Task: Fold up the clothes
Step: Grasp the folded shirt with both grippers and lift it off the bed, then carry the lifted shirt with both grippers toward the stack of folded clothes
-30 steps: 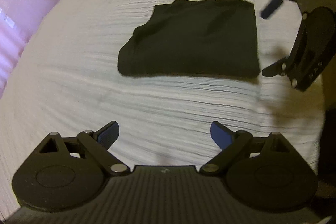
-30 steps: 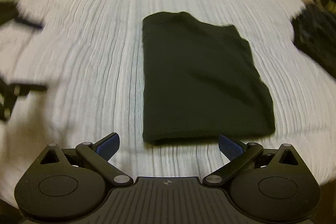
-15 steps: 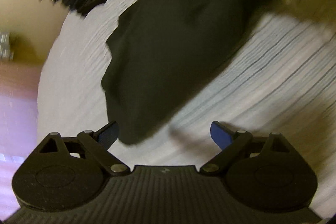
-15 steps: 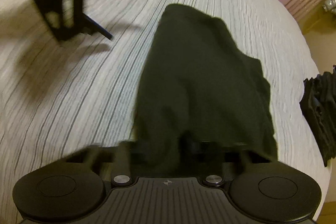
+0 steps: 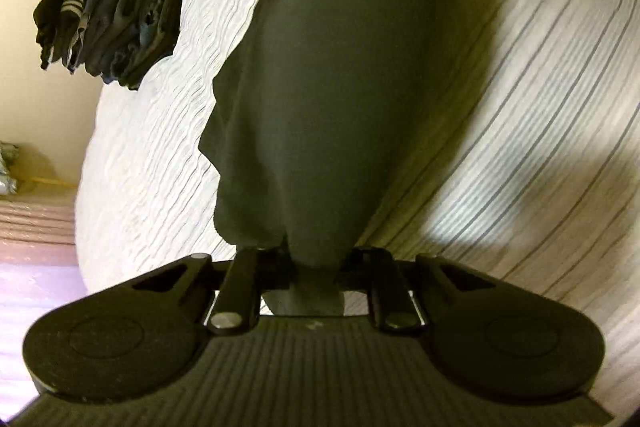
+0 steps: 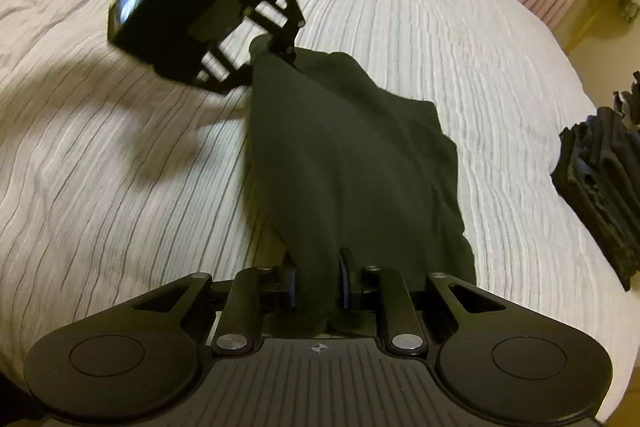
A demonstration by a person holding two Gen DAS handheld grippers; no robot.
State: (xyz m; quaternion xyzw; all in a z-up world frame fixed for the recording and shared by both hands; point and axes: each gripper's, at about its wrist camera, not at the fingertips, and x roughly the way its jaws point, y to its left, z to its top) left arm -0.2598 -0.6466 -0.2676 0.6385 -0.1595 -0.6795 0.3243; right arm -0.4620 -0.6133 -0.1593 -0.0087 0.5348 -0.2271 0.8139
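Both ends of the black garment (image 6: 352,163) are being pinched as we are clamping our left gripper (image 5: 316,267) and right gripper (image 6: 318,285) on it, stretching it above the striped bedspread (image 6: 100,187) near a pile of folded clothes (image 5: 116,3).

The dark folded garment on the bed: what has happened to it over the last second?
The dark folded garment lay flat and untouched. Now the left gripper and the right gripper have each shut on an end, and it hangs stretched between them, apparently lifted. The white ribbed bedspread and the stack of folded clothes stayed as they were.
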